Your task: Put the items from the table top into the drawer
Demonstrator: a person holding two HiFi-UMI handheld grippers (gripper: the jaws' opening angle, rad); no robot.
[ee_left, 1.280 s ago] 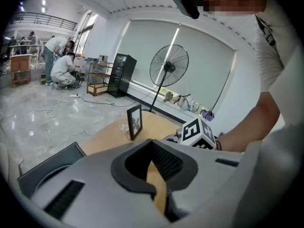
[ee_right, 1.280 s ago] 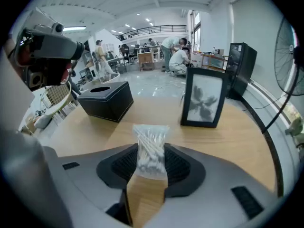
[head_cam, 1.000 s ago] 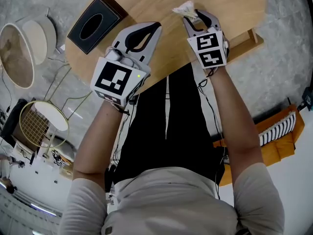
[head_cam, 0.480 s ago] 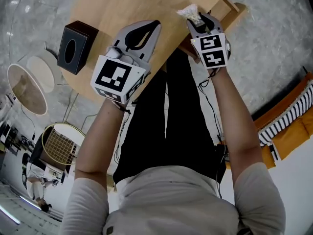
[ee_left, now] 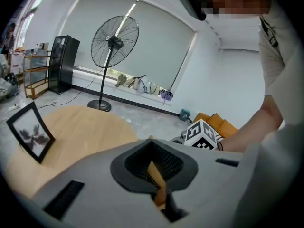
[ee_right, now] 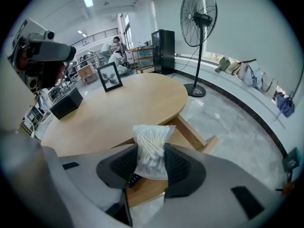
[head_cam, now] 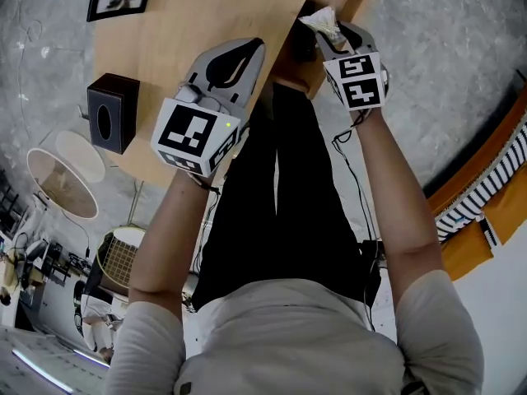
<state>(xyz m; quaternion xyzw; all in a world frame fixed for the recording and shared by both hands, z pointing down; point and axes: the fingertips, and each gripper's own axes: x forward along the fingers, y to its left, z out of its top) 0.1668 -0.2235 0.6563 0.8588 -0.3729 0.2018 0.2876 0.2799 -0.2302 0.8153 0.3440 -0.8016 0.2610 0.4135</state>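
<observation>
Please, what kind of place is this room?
Probably a large open workshop or lab, not a home: a bare grey floor, a tall pedestal fan, and people at crowded shelves and benches behind the round wooden table.

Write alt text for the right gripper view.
The right gripper clamps a clear plastic bag of cotton swabs in front of a round pale wooden table. On it sit a black tissue box and black-framed picture; a pedestal fan stands beyond.

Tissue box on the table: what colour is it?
The tissue box is black, with an oval opening on top; the head view shows it best.
</observation>
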